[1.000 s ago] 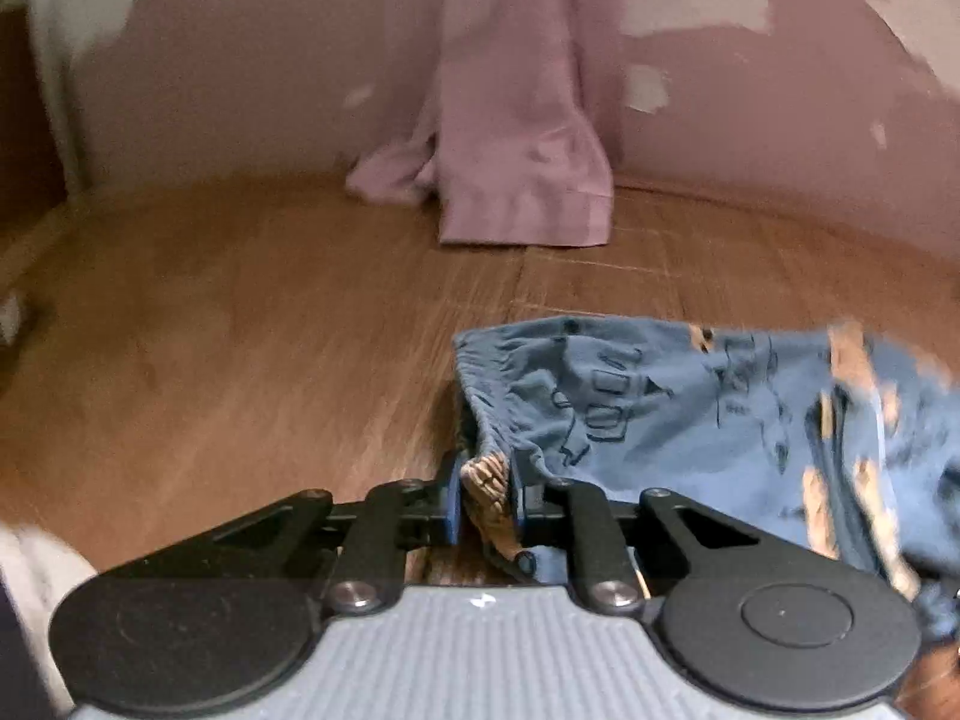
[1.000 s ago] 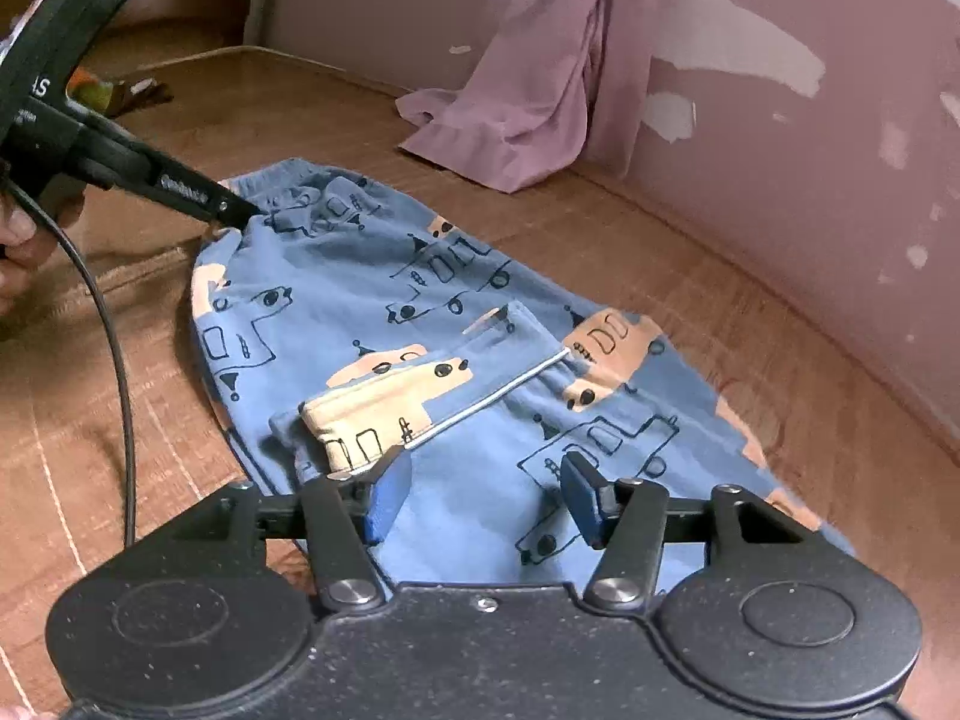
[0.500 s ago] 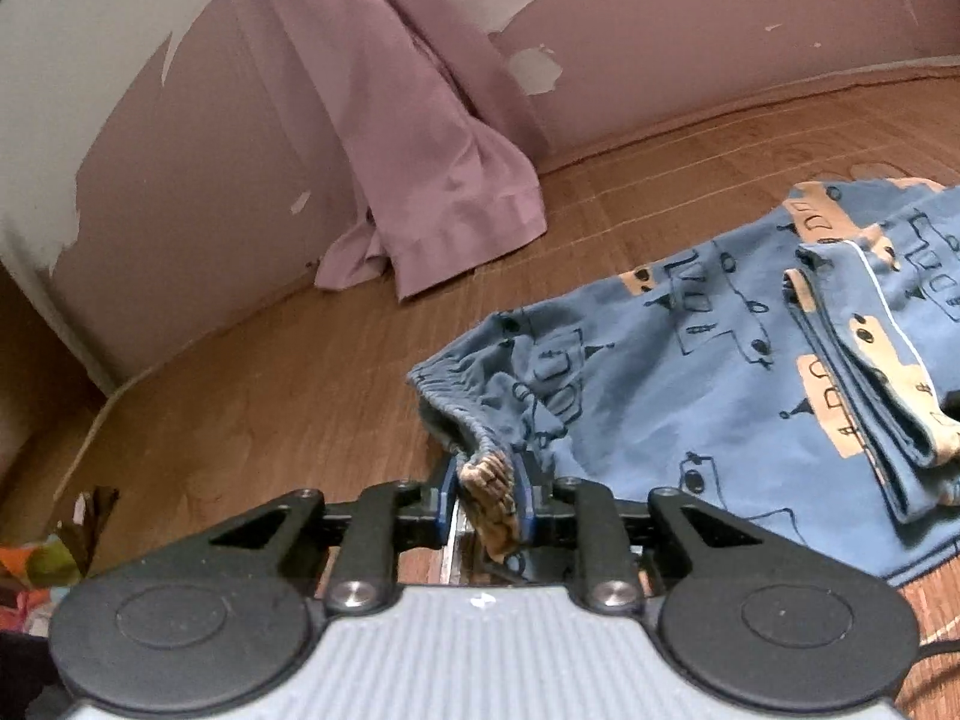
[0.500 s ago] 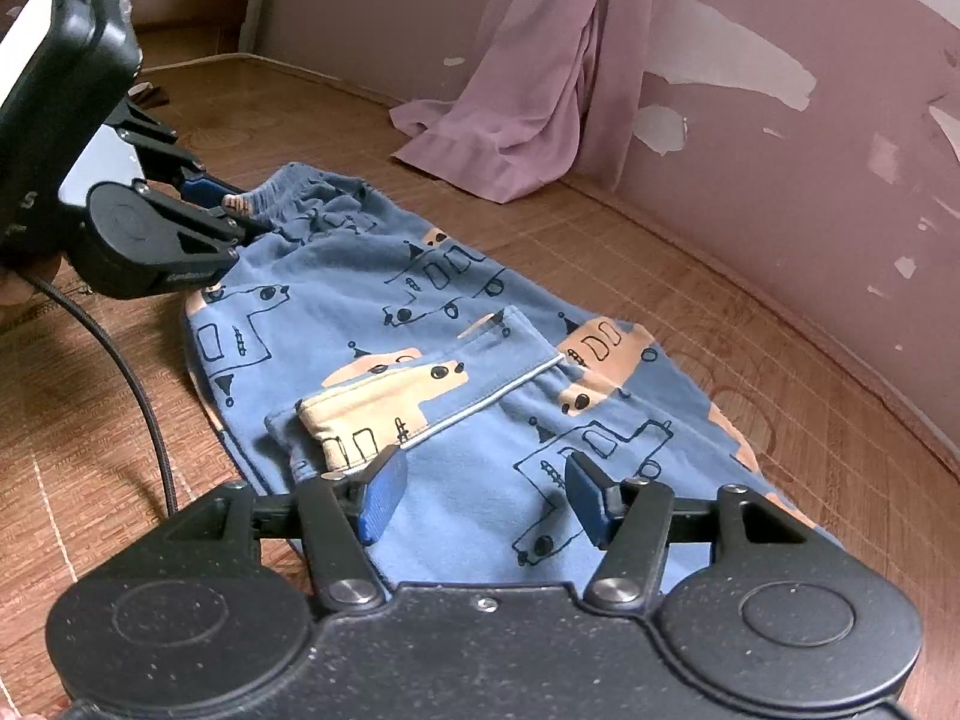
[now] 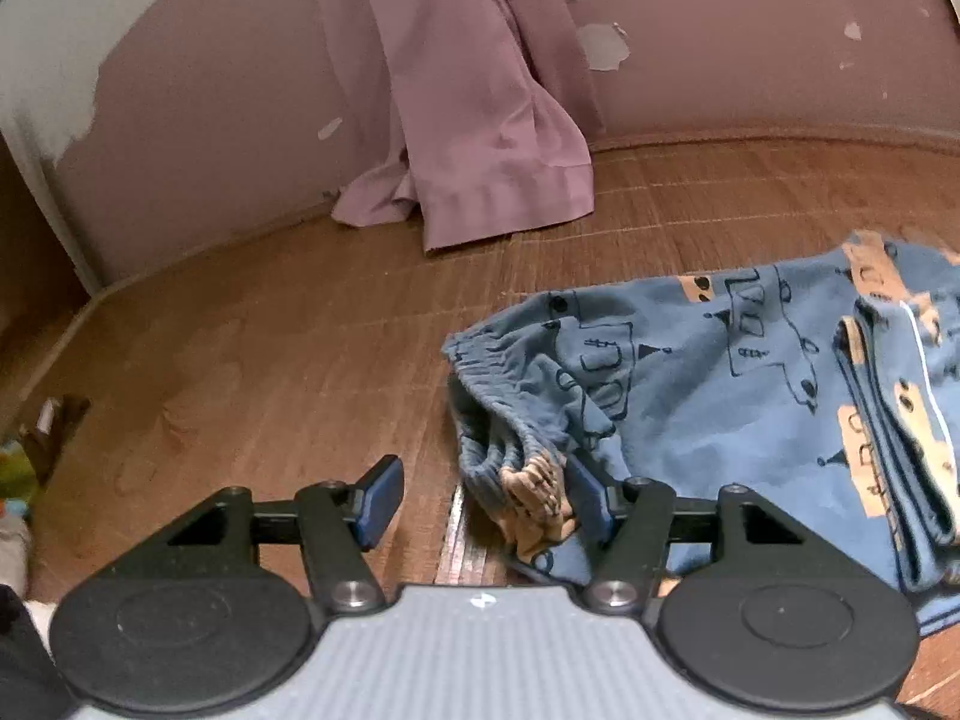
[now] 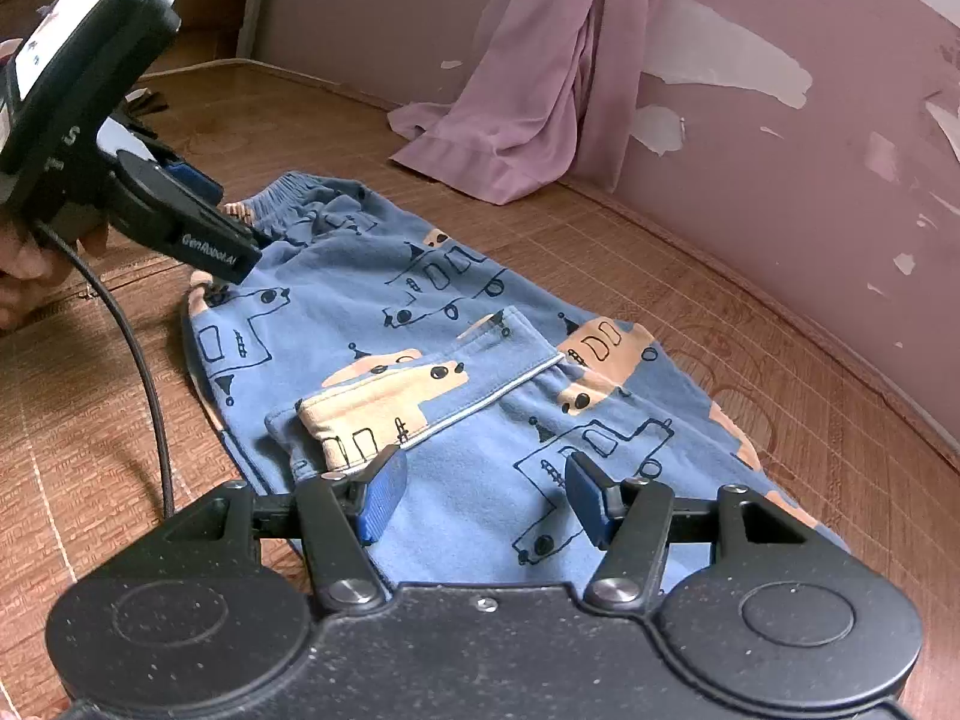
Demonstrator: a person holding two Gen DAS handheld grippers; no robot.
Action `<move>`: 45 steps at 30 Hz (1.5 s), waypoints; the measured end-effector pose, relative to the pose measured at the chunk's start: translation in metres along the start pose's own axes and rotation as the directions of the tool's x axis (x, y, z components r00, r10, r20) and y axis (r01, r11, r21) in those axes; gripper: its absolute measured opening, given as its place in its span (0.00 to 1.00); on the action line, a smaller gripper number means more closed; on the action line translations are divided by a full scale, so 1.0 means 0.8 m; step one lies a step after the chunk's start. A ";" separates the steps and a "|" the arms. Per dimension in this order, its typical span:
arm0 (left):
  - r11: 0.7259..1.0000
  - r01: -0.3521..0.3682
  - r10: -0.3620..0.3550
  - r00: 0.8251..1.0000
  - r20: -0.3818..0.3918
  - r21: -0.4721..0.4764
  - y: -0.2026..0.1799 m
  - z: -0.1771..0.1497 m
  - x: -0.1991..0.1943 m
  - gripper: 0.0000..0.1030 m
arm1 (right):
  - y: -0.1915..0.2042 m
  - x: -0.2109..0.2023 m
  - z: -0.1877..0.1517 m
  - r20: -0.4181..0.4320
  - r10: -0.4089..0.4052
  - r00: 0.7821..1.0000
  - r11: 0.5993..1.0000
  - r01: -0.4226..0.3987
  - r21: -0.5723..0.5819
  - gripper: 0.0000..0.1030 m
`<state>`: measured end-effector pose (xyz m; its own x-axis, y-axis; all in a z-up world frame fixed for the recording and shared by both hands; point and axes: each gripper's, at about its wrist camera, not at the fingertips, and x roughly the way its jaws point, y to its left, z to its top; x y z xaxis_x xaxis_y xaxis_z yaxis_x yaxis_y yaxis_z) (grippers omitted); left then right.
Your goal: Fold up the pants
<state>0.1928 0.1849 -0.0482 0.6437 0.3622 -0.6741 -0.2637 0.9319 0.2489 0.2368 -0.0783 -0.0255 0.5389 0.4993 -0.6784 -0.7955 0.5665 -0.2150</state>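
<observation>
Blue printed pants (image 6: 480, 372) — folded, flat

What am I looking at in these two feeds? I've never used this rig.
A person holds a two-finger gripper in each hand, each with a fisheye camera looking along its fingers. In the left wrist view, the left gripper is open at the bunched waistband of blue patterned pants lying on a woven mat. In the right wrist view, the right gripper hangs open over the folded pants, gripping nothing; the left gripper shows there too, top left. A pink curtain hangs behind.
</observation>
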 end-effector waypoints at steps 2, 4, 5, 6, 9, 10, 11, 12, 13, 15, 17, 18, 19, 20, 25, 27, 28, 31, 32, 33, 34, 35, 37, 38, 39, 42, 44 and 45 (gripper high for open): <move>0.998 0.050 -0.050 0.999 -0.005 -0.033 0.008 -0.001 0.001 0.51 | 0.000 0.000 0.000 0.000 0.000 1.000 1.000 0.000 0.002 0.60; 0.994 0.098 -0.098 0.995 -0.009 -0.053 0.013 -0.002 0.002 0.40 | 0.000 0.000 0.000 0.001 0.000 1.000 1.000 0.000 0.002 0.60; 0.992 0.115 -0.116 0.993 -0.011 -0.057 0.014 -0.002 0.002 0.34 | 0.000 0.000 0.000 0.001 -0.001 1.000 1.000 0.001 0.004 0.60; 0.991 0.122 -0.123 0.992 -0.013 -0.058 0.013 -0.001 0.002 0.30 | 0.001 0.000 0.000 0.001 -0.001 1.000 1.000 0.001 0.005 0.60; 0.988 0.126 -0.129 0.991 -0.021 -0.085 0.012 0.000 0.003 0.22 | 0.000 0.000 -0.001 0.002 -0.001 1.000 1.000 0.001 0.003 0.60; 0.987 0.125 -0.128 0.992 -0.023 -0.104 0.013 0.000 0.001 0.21 | 0.000 0.000 -0.001 0.002 -0.002 1.000 1.000 0.002 0.002 0.60; 0.985 0.122 -0.126 0.992 -0.022 -0.120 0.014 0.001 0.000 0.20 | 0.001 0.000 -0.001 0.003 -0.005 1.000 1.000 0.005 -0.002 0.60; 0.983 0.120 -0.124 0.992 -0.019 -0.137 0.016 0.001 -0.002 0.18 | 0.002 -0.001 -0.001 0.005 -0.009 1.000 1.000 0.009 -0.006 0.60; 0.981 0.119 -0.123 0.992 -0.013 -0.153 0.018 0.001 -0.004 0.18 | 0.004 -0.001 -0.001 0.007 -0.013 1.000 1.000 0.013 -0.012 0.60; 0.979 0.118 -0.120 0.993 -0.003 -0.166 0.022 0.001 -0.008 0.17 | 0.007 -0.001 -0.001 0.011 -0.021 1.000 1.000 0.021 -0.023 0.60; 0.981 0.106 -0.107 0.994 -0.002 -0.163 0.022 0.003 -0.012 0.17 | 0.008 -0.002 -0.001 0.013 -0.026 1.000 0.999 0.027 -0.029 0.60; 0.981 0.104 -0.106 0.994 0.002 -0.164 0.023 0.004 -0.015 0.17 | 0.009 -0.001 0.000 0.014 -0.028 1.000 0.999 0.028 -0.031 0.60; 0.981 0.104 -0.104 0.995 0.005 -0.162 0.022 0.006 -0.019 0.17 | 0.009 -0.001 -0.001 0.015 -0.030 0.999 0.999 0.030 -0.031 0.60; 0.983 0.098 -0.099 0.995 0.007 -0.158 0.021 0.008 -0.022 0.17 | 0.008 -0.001 0.000 0.015 -0.032 0.999 0.999 0.033 -0.031 0.61; 0.983 0.113 -0.109 0.993 0.036 -0.143 0.017 0.022 -0.040 0.17 | 0.008 0.000 -0.001 0.016 -0.041 0.999 0.999 0.042 -0.028 0.64; 0.983 0.124 -0.118 0.992 0.052 -0.137 0.016 0.028 -0.047 0.17 | 0.010 0.001 0.000 0.018 -0.055 0.998 0.998 0.055 -0.035 0.66; 0.983 0.125 -0.118 0.991 0.061 -0.132 0.015 0.030 -0.051 0.17 | 0.012 0.001 0.000 0.018 -0.066 0.998 0.997 0.067 -0.039 0.68; 0.986 0.134 -0.125 0.988 0.095 -0.102 0.007 0.039 -0.066 0.17 | 0.016 0.000 0.000 0.025 -0.097 0.995 0.994 0.098 -0.052 0.73; 0.986 0.137 -0.127 0.986 0.106 -0.092 0.003 0.041 -0.071 0.16 | 0.017 -0.001 0.000 0.030 -0.100 0.995 0.993 0.102 -0.054 0.73; 0.987 0.141 -0.131 0.984 0.116 -0.081 0.000 0.044 -0.076 0.16 | 0.016 -0.002 0.000 0.037 -0.099 0.994 0.994 0.101 -0.053 0.73; 0.986 0.148 -0.139 0.982 0.128 -0.070 -0.004 0.047 -0.082 0.16 | 0.014 -0.003 -0.001 0.043 -0.095 0.995 0.994 0.097 -0.046 0.73; 0.986 0.157 -0.147 0.979 0.140 -0.061 -0.007 0.050 -0.087 0.16 | 0.011 -0.005 -0.001 0.050 -0.088 0.995 0.995 0.090 -0.034 0.73; 0.984 0.176 -0.169 0.972 0.164 -0.029 -0.017 0.055 -0.100 0.16 | 0.004 -0.010 -0.002 0.066 -0.077 0.995 0.997 0.077 -0.001 0.76; 0.983 0.181 -0.177 0.968 0.176 -0.011 -0.022 0.057 -0.107 0.16 | -0.001 -0.012 -0.003 0.072 -0.072 0.995 0.997 0.071 0.011 0.77; 0.982 0.189 -0.187 0.965 0.185 0.008 -0.028 0.060 -0.112 0.16 | -0.004 -0.015 -0.004 0.076 -0.067 0.995 0.998 0.066 0.016 0.77; 0.975 0.214 -0.224 0.951 0.213 0.065 -0.047 0.069 -0.130 0.16 | -0.016 -0.024 -0.009 0.085 -0.053 0.995 0.999 0.053 0.011 0.77; 0.969 0.228 -0.246 0.941 0.231 0.099 -0.061 0.076 -0.141 0.16 | -0.026 -0.034 -0.015 0.094 -0.056 0.994 0.998 0.056 -0.001 0.78; 0.965 0.234 -0.256 0.936 0.240 0.116 -0.069 0.080 -0.147 0.16 | -0.034 -0.041 -0.019 0.096 -0.060 0.994 0.998 0.060 -0.006 0.78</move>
<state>0.1773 0.0920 0.0618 0.8425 0.1047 -0.5284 -0.0206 0.9865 0.1627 0.2370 -0.1199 -0.0079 0.6096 0.5255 -0.5935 -0.7631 0.5918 -0.2598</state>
